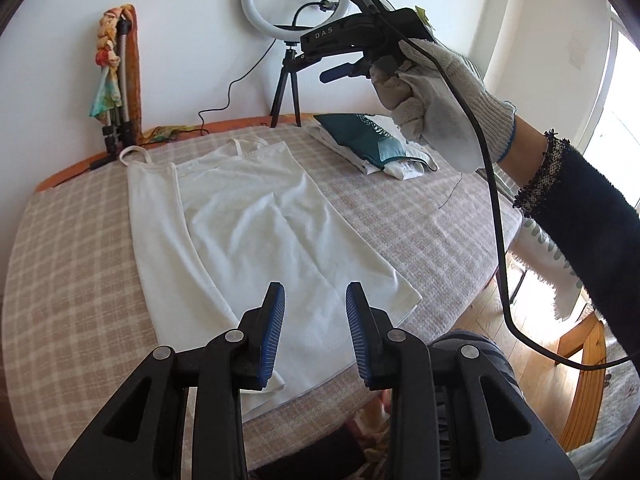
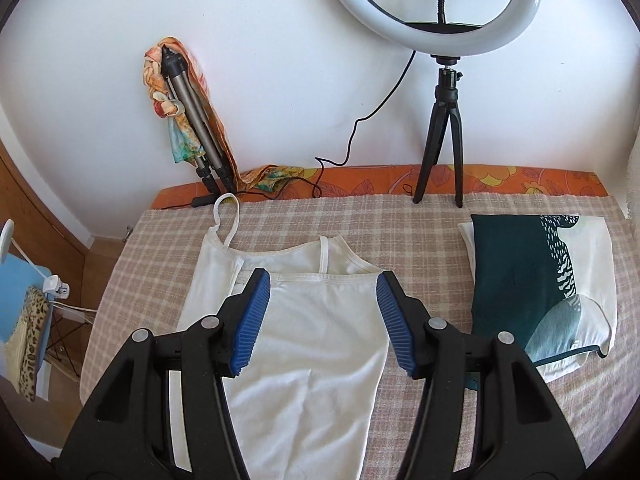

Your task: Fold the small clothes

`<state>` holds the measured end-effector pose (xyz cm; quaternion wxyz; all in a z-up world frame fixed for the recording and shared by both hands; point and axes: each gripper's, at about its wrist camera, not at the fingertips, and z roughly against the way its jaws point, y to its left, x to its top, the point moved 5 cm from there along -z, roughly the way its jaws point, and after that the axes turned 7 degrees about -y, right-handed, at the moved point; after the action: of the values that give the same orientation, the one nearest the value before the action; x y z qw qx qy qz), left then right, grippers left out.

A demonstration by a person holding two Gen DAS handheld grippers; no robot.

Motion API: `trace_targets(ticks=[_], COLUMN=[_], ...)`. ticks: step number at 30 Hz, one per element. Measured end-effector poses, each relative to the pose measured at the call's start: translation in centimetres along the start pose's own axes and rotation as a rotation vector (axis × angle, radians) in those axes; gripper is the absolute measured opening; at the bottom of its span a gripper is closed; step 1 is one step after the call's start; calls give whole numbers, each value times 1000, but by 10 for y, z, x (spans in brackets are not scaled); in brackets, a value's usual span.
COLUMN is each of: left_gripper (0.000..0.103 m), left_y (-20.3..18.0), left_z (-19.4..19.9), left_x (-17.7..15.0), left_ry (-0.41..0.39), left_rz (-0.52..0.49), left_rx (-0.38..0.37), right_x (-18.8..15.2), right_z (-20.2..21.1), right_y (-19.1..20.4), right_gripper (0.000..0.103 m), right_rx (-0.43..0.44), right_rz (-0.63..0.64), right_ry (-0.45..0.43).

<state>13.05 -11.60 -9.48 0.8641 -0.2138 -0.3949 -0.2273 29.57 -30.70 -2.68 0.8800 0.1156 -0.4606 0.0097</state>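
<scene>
A white strappy camisole (image 1: 248, 232) (image 2: 320, 344) lies flat on the checked tablecloth (image 1: 72, 248) (image 2: 416, 232), one long side folded lengthwise over the middle. Its straps point to the far edge. My left gripper (image 1: 315, 294) hovers above the camisole's near hem, jaws open, nothing between the blue pads. In the left wrist view a gloved hand holds my right gripper (image 1: 334, 73) high over the table's far right. Seen from its own camera, my right gripper (image 2: 323, 278) stands open above the camisole's top hem and holds nothing.
A folded stack topped by a dark green and white garment (image 1: 368, 140) (image 2: 528, 280) lies at the far right. A ring light on a small tripod (image 1: 286, 92) (image 2: 440, 128) and a scarf-wrapped folded tripod (image 1: 120, 80) (image 2: 188, 120) stand by the wall. A black cable (image 1: 496, 216) hangs from the right gripper.
</scene>
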Motion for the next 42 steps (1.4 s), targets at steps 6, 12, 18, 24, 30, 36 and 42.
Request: trace_targets(ticks=[6,12,18,24,30,36,42], left_gripper=[30,30,30,46,46,21,5], left_y=[-38,-79,-108,-121,-114,-104,-83], left_z=[-34,-82,-121,-137,-139,-139,-132], left_x=[-9,-36,-53,-62,-64,-64,-60], left_ry=[18,100,149,151,97,37,26], left_rz=[-51,-62,-77,-119,-61,-22,81], left_rx=[-37,-112,-129,-78,-45,-24,-53], right_x=[-17,-33,-45,-52,-53,-57,-64], right_z=[6,-9,-41,-78,-112,-142,-165], right_y=[-49,-85,-97,-94,-86,-78,-76], right_gripper=[58,58,58,58,58,58,46], right_rx=[-12,12,35,66,114,140,126], right_rz=[-59,-111,-119,-115,-140,-148,-157], right_ry=[13,38,74,115,134,159,186])
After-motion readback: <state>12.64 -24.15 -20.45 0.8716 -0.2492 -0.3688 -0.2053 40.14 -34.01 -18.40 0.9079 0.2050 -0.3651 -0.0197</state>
